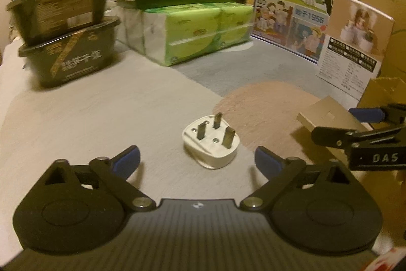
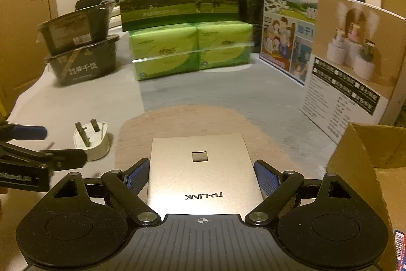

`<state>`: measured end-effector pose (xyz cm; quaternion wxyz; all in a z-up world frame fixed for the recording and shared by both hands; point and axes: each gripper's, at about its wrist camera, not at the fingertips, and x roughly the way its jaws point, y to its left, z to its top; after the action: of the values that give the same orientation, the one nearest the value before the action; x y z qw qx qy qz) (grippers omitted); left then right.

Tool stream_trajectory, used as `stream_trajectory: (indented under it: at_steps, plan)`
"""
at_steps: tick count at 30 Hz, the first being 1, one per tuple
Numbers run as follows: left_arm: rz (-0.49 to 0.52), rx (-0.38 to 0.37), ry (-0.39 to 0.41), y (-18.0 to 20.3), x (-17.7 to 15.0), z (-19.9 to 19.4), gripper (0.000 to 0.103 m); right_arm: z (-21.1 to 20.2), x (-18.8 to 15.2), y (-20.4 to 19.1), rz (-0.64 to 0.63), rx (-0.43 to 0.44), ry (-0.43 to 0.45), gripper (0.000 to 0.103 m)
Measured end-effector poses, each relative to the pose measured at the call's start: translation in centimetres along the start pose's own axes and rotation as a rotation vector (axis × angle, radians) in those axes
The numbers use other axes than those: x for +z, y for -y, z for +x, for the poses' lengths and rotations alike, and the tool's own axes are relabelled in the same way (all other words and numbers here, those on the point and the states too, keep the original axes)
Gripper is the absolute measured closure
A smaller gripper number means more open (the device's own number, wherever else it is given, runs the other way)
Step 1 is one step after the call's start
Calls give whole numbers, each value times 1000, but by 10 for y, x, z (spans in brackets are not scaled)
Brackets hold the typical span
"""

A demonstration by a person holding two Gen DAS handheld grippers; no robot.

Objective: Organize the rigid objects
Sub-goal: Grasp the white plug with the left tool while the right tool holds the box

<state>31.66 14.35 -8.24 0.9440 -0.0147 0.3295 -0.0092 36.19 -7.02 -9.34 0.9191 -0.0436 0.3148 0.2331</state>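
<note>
Now at the round wooden board [image 2: 182, 118]: right gripper [image 2: 203, 177] clamped on the silver TP-LINK box [image 2: 200, 166], pads against both long sides, box over the board. Just left of the board, on the grey table [image 1: 88, 118], white plug [image 1: 210, 144] prongs-up; left gripper [image 1: 198, 159] spread wide before it, untouching.

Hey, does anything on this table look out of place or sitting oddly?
The white plug lies on its back, prongs pointing up. The upper black tub sits tilted on the lower one.
</note>
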Motion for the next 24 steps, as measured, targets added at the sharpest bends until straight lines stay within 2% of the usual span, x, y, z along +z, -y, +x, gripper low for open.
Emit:
stream_trajectory:
  at_steps: [13, 16, 20, 24]
  plan:
    - [70, 6, 18, 12, -1, 18, 31, -3, -4, 4, 29, -13, 3, 16]
    - [80, 10, 26, 15, 1, 19, 38, -3, -5, 4, 32, -8, 3, 16]
    - [88, 17, 30, 18, 3, 21, 52, -4, -4, 4, 31, -1, 9, 16]
    - [83, 20, 27, 19, 2, 19, 53, -7, -2, 4, 32, -1, 13, 16]
